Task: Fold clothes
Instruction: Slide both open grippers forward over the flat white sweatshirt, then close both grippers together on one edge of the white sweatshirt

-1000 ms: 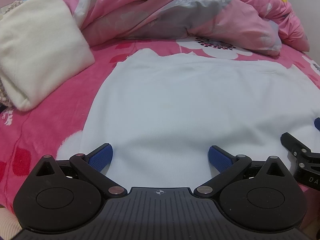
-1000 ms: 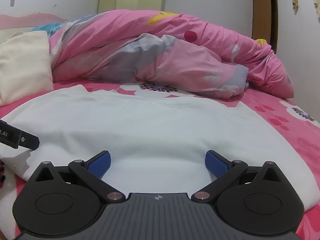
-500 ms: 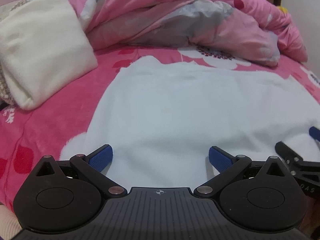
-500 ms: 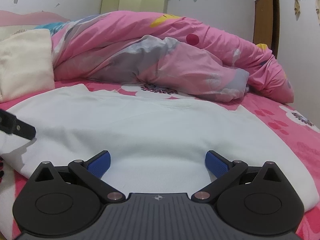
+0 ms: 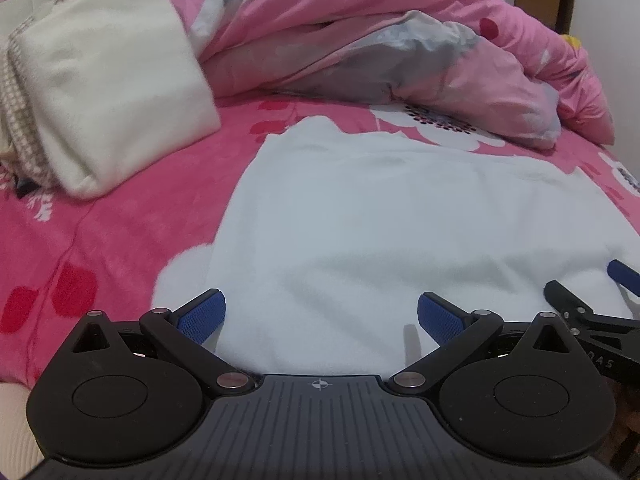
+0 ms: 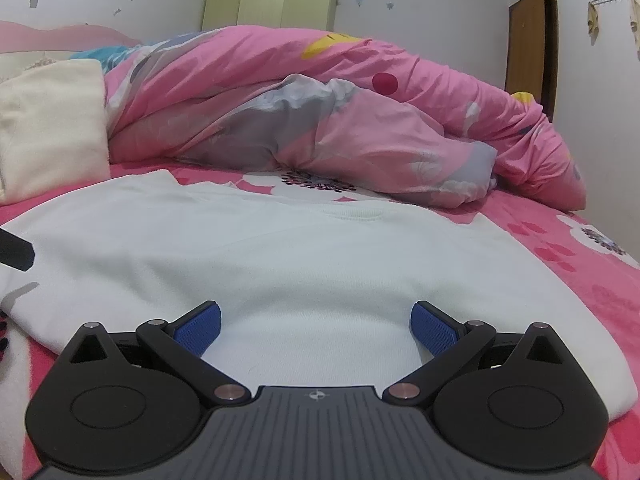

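A white garment point(image 5: 400, 232) lies spread flat on a pink flowered bed point(image 5: 132, 224), filling the centre and lower middle of both wrist views. Its far edge, with what looks like a collar band point(image 6: 360, 214), runs across the middle of the right wrist frame.

The left gripper point(image 5: 321, 314) sits at the bottom of its frame, low over the garment's near edge. Its jaws are spread wide with nothing between them, the blue pads point(image 5: 202, 316) apart over the white cloth; whether they touch the cloth cannot be told. The right gripper point(image 6: 316, 322) sits likewise at the bottom of its own frame, jaws released and empty, just above the near hem. It also shows at the lower right edge of the left wrist view, and a black part of the left gripper pokes in at the left edge of the right wrist view, so the two tools are side by side.

A cream folded blanket point(image 5: 108, 80) rests at the upper left. A rumpled pink and grey duvet point(image 6: 340, 128) is heaped across the top behind the garment. A pale green wardrobe point(image 6: 270, 4) and a brown door point(image 6: 532, 44) stand against the far wall.
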`<act>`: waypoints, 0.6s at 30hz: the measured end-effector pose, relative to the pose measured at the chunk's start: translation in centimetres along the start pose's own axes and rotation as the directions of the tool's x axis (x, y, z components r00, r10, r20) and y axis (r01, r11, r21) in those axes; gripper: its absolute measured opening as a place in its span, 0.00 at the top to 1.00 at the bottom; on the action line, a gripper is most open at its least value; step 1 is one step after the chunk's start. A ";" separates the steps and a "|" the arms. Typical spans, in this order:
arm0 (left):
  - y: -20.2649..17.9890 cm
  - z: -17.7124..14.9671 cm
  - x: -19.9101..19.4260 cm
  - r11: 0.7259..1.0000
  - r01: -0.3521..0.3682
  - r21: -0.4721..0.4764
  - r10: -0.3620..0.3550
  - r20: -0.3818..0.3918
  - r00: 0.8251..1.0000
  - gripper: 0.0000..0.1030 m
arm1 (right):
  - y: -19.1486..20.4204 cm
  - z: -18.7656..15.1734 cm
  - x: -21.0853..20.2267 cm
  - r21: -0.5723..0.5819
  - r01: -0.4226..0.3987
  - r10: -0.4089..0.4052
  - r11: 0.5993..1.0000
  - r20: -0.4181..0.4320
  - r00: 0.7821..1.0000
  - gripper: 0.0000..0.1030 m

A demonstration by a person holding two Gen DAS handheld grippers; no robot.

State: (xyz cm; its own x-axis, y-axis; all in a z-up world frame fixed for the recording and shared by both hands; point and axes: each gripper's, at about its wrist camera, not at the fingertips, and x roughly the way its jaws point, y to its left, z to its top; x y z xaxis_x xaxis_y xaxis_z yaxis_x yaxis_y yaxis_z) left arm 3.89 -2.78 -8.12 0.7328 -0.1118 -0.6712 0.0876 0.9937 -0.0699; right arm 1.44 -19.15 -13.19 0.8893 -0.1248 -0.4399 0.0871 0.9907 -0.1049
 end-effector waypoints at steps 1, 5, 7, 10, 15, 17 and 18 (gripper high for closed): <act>0.2 -0.1 0.0 1.000 -0.002 -0.007 0.002 -0.002 1.000 0.00 | 0.0 0.0 -0.1 0.001 -0.001 0.001 1.000 0.000 1.000 0.00; 1.1 -0.5 -0.3 0.999 -0.008 -0.034 0.008 -0.011 1.000 0.00 | 0.0 -0.2 -0.8 -0.001 -0.003 0.003 1.000 0.001 1.000 0.00; 1.6 -0.7 -0.4 0.999 -0.011 -0.048 0.010 -0.016 1.000 0.00 | 0.1 -0.3 -1.1 -0.006 -0.004 0.004 1.000 0.003 1.000 0.00; 2.7 -0.9 -0.4 0.997 -0.016 -0.074 0.014 -0.025 1.000 0.00 | 0.5 -0.2 -2.3 -0.019 -0.020 0.020 1.000 0.019 1.000 0.00; 4.8 -1.2 -0.4 0.991 -0.039 -0.128 0.036 -0.026 0.999 0.00 | 2.8 0.6 -5.0 -0.096 -0.093 0.102 0.991 0.101 0.990 0.00; 5.5 -1.2 -0.3 0.988 -0.048 -0.144 0.045 -0.030 0.999 0.00 | 4.4 1.0 -5.7 -0.149 -0.146 0.166 0.978 0.130 0.978 0.00; 5.8 -1.2 -0.3 0.988 -0.053 -0.148 0.049 -0.030 0.998 0.00 | 5.4 1.1 -5.9 -0.176 -0.180 0.205 0.968 0.133 0.970 0.00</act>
State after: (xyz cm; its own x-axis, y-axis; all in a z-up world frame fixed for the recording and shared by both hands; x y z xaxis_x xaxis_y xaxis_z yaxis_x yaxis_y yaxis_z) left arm 3.32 3.04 -9.23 0.7159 -0.0622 -0.6954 -0.0524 0.9884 -0.1424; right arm -2.83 -12.99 -10.20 0.9398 0.0893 -0.3297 -0.1551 0.9715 -0.1790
